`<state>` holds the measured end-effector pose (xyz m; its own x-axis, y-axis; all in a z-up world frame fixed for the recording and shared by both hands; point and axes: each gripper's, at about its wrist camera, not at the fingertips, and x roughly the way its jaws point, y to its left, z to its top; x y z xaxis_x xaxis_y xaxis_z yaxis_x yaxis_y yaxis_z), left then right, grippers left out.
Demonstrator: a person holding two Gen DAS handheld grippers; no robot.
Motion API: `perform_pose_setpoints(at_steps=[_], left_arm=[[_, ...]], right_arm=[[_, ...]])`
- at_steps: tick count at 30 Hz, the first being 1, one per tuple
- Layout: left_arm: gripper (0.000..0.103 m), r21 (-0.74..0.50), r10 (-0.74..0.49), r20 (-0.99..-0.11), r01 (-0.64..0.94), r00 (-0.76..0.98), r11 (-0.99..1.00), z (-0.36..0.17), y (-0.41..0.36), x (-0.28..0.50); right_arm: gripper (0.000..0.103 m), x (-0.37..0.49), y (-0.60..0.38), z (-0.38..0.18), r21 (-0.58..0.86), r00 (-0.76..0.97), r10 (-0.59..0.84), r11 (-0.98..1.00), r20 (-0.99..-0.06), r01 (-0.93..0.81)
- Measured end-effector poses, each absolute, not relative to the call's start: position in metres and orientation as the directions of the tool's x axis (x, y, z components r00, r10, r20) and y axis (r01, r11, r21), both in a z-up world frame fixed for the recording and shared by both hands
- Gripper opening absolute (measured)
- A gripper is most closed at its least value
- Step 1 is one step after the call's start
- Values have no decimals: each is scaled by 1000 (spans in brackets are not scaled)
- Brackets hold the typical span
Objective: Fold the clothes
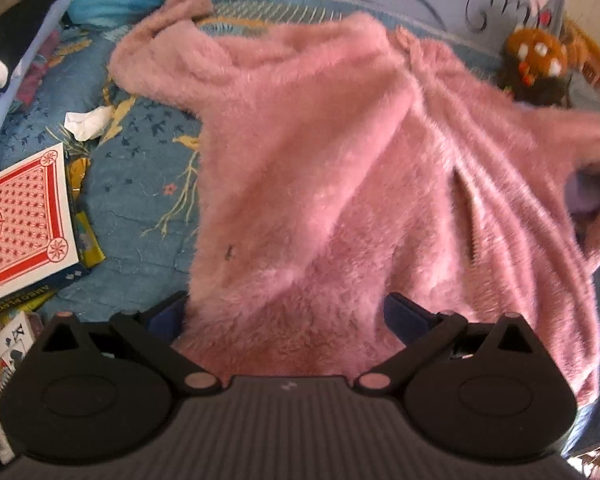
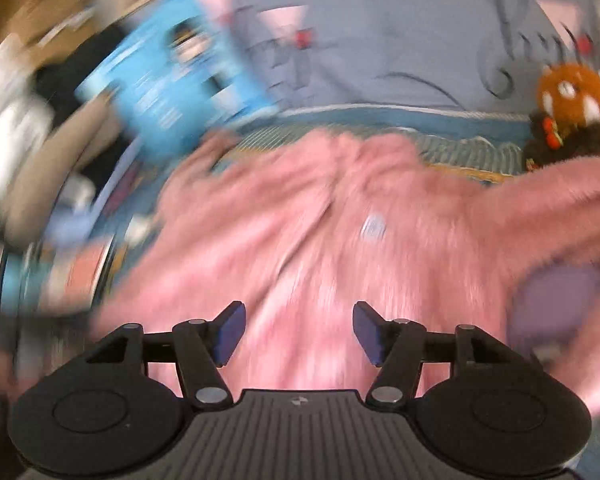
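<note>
Lying between the left gripper (image 1: 288, 316) jaws, pink fleece (image 1: 320, 168), right gripper (image 2: 299, 330) jaws apart above it.

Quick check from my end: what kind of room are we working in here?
Most likely a bedroom, working on a bed. The pink fuzzy sweater lies on a blue patterned bedspread, with a grey-blue pillow and a stuffed toy at the far edge.
</note>
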<state>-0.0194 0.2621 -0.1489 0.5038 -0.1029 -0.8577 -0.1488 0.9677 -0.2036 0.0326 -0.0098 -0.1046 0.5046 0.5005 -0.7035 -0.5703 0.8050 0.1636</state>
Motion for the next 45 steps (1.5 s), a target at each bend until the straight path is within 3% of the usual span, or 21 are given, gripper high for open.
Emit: perform_pose_setpoints(at_steps=[5,10,12,14,16,19,24,27,29,31,34,35,39,40,43,45], left_arm=[[103,-192,-123,-805,-59,580,980,-131,246,-41],[103,-116,-37,-842,-113,539,987,-143,242,-55],[103,-93,0,-867,-162,498,982,-152,248,-56],[103,-87,18,-885,-203,464,975,-158,257,-60],[103,-130,-5,-895,-251,445,959,-164,268,-67],[103,-196,-35,-892,-317,450,928,-167,283,-81],[103,-243,-41,-879,-373,475,895,-166,293,-105],[103,-244,-25,-868,-383,496,891,-163,293,-114],[103,-239,-9,-857,-382,516,893,-161,292,-120],[103,-235,7,-841,-377,540,896,-158,292,-123],[103,-192,63,-780,-335,622,923,-141,281,-135],[103,-200,52,-754,-304,655,931,-135,278,-139],[103,-350,-172,-646,-89,744,933,-121,261,-152],[103,-388,-236,-623,-33,746,921,-119,255,-156],[103,-441,-354,-632,55,689,896,-124,235,-155],[103,-450,-385,-670,65,634,891,-130,225,-150]], right_arm=[[59,-58,-23,-136,44,438,549,657,-712,-753],[58,-89,8,-157,-119,460,562,538,-687,-835],[52,-91,20,-162,-184,472,568,490,-674,-852],[24,-88,34,-167,-267,504,517,466,-692,-844],[13,-83,37,-165,-286,524,496,479,-693,-830],[10,-73,29,-146,-146,510,542,577,-668,-804],[10,-54,-7,-126,247,403,691,640,-600,-728],[15,-46,-13,-147,383,299,705,634,-643,-672],[24,-46,-12,-167,351,285,634,685,-719,-638],[24,-50,-22,-173,374,300,633,707,-714,-601],[50,-57,-50,-171,448,345,667,719,-661,-531],[52,-61,-58,-169,443,365,665,724,-652,-529],[54,-81,-71,-166,397,398,668,716,-629,-575],[60,-85,-70,-167,395,398,678,706,-618,-588],[73,-94,-64,-169,428,363,728,654,-582,-624],[75,-90,-56,-175,480,310,760,615,-571,-626]])
